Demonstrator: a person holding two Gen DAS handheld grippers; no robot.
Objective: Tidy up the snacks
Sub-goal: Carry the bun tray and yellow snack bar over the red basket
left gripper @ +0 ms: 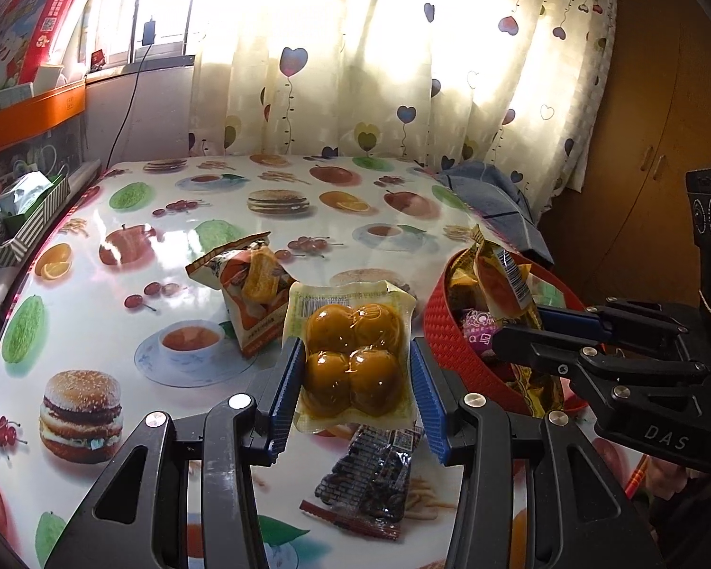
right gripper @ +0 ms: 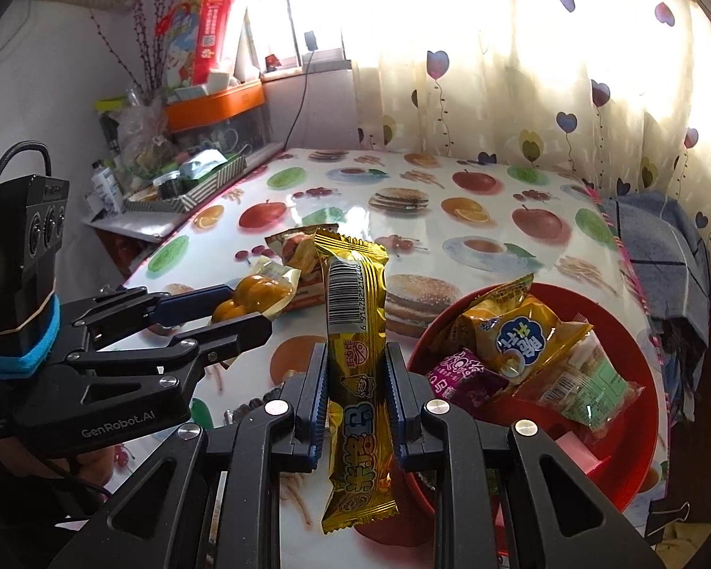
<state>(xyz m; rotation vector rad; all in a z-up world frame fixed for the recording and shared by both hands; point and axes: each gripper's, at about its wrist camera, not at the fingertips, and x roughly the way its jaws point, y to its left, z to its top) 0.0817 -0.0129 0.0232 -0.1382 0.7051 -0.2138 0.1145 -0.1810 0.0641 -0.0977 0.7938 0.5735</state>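
Both grippers are loaded: a pouch of eggs (left gripper: 353,355) is clamped in the left gripper (left gripper: 355,379), a gold snack bar (right gripper: 355,365) in the narrowly closed right gripper (right gripper: 355,393), neither yet in the part-filled red bowl (right gripper: 640,450) at right; two packets (left gripper: 249,284) (left gripper: 369,479) are left on the table (left gripper: 118,322).

Readable marks on the grippers and snack wrappers

The right gripper (left gripper: 552,332) bears the white letters "DAS" on its black body; the left gripper (right gripper: 241,313) bears "GenRobot.AI" in white on its black body; the gold snack bar (right gripper: 355,370) carries a barcode with digits that read roughly "6 911782 21…", the rest unclear, and large blue and white Chinese characters below it; the purple packet (right gripper: 464,374) in the red basket (right gripper: 640,450) shows a "Q".
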